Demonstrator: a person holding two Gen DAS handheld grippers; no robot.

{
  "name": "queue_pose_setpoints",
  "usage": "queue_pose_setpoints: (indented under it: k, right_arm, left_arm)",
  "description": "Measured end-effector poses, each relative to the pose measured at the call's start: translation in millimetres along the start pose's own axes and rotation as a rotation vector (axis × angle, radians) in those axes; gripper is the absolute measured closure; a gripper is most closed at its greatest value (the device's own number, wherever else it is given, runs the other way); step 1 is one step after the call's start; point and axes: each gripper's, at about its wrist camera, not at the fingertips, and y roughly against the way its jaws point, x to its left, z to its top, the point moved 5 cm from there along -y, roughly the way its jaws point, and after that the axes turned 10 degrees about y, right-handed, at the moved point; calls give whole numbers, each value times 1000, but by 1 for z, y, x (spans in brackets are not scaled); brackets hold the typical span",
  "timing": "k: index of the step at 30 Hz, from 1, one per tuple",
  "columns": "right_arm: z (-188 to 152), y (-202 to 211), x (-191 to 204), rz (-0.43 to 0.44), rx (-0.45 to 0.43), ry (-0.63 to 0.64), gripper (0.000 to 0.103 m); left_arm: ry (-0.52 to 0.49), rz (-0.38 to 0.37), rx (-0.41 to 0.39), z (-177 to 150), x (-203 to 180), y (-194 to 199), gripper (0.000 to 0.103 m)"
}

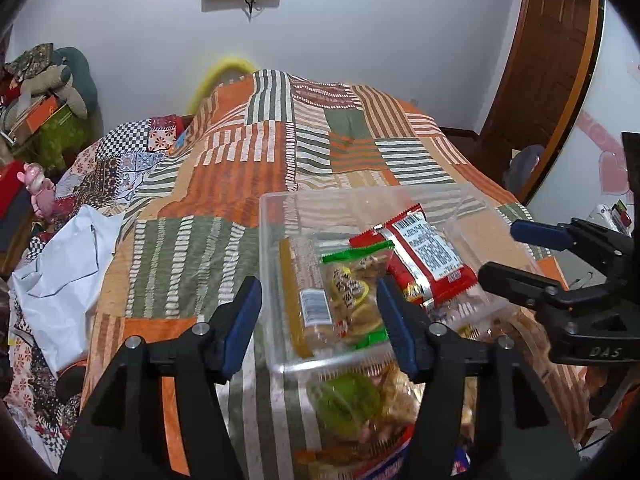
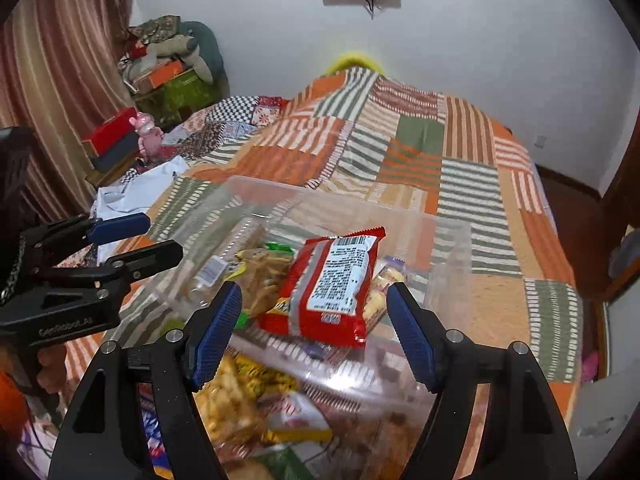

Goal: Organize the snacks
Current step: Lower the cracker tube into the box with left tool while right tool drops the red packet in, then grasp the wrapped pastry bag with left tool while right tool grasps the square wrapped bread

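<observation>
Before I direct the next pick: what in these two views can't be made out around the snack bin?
- Loose snacks in front of the clear bin: blurred in both views, partly behind the gripper fingers; brands unreadable.
- Print on the red packet: too small to read.
- Packets under the red packet: covered by it, count unclear.
- Bin's near right corner: left wrist view, behind the right gripper.

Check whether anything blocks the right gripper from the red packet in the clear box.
Nothing visible does. The red packet lies on top of the other snacks in the open clear box, straight ahead of the right gripper, whose jaws stand open and empty.
</observation>
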Motion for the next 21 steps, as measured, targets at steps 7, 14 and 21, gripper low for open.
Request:
queue_pose_setpoints:
  k: [7, 14, 21]
  right_arm:
    - [-14, 23, 17, 5, -48, 22, 20]
    - [-39, 27, 39, -9, -35, 81, 20]
    - [-64, 16, 50, 17, -12, 50, 20]
  left_arm:
    - [-10, 13, -5, -24, 8, 31, 31]
    - [-14, 31, 28, -61, 19, 46, 31]
    - [1, 69, 54, -98, 34, 46, 31]
